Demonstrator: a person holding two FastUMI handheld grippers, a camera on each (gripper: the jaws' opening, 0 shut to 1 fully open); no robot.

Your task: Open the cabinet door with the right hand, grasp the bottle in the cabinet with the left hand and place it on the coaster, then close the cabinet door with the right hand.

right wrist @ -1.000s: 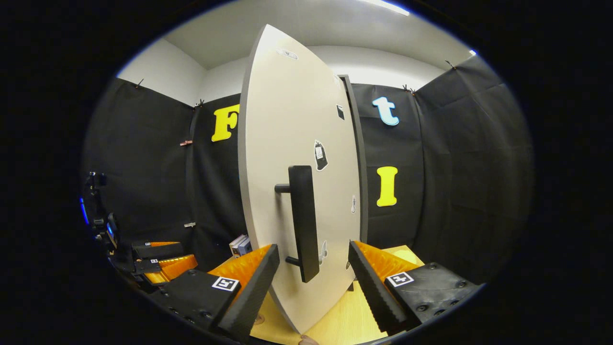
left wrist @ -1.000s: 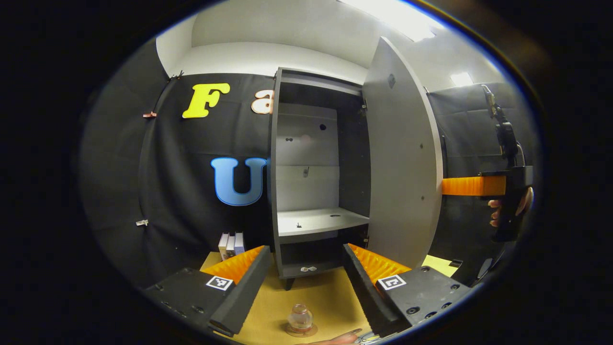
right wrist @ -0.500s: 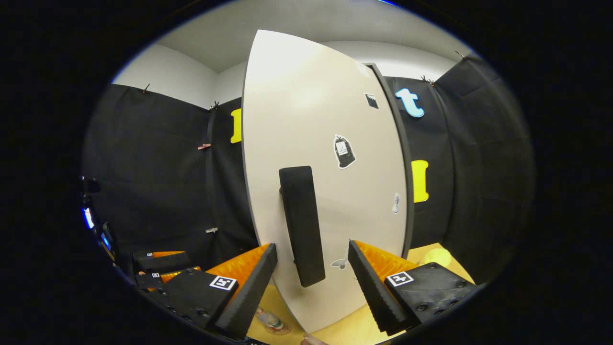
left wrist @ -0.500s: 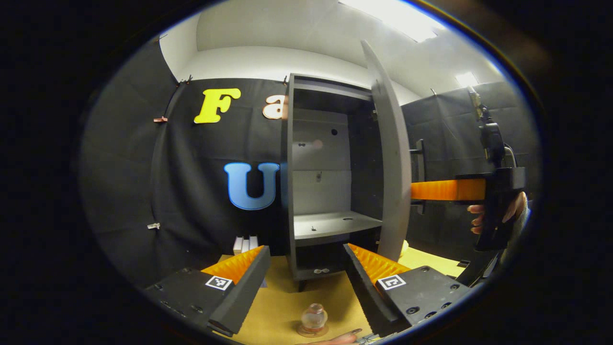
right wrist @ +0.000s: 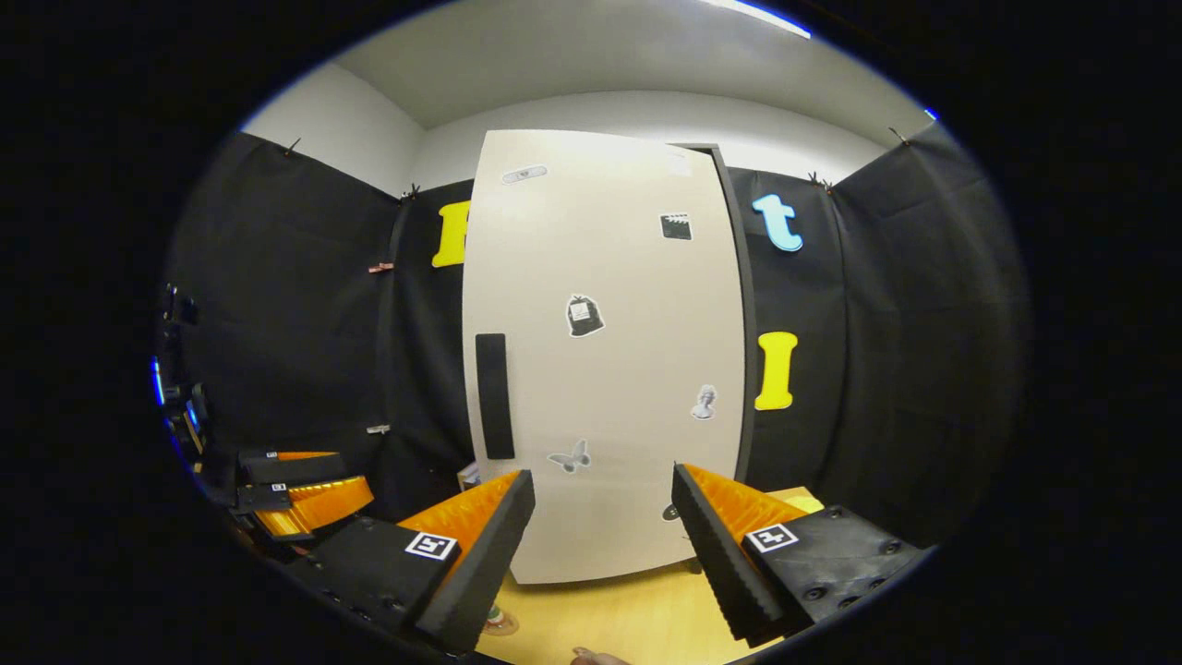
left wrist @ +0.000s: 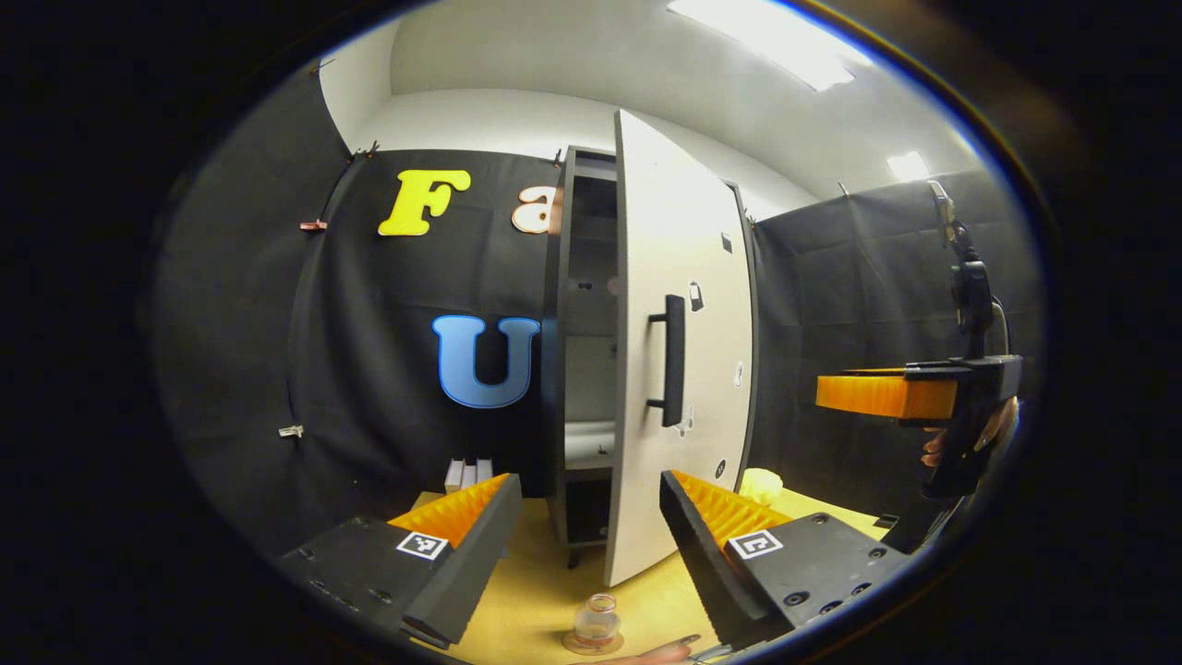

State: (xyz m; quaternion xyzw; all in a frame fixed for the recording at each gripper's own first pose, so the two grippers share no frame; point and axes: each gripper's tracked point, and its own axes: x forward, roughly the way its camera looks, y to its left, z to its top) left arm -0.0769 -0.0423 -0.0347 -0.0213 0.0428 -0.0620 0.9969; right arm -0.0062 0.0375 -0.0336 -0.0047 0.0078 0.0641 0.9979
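Already the bottle point(left wrist: 596, 621) stood on its coaster point(left wrist: 592, 642) on the table point(left wrist: 540, 591), low between the left gripper point(left wrist: 591, 531)'s two fingers and short of their tips, which is likely why those jaws were spread wide and held nothing: the placing step looked done. Beyond the tips, the cabinet door point(left wrist: 679, 369) hung partly ajar, a dark gap of cabinet point(left wrist: 580, 351) showing beside its handle point(left wrist: 674, 360). From the right gripper point(right wrist: 600, 526), the door point(right wrist: 605, 360) faced almost squarely, rising past the open, empty jaws, the handle point(right wrist: 492, 395) off toward the left finger. That gripper sat apart from the door, so closing looked unfinished.
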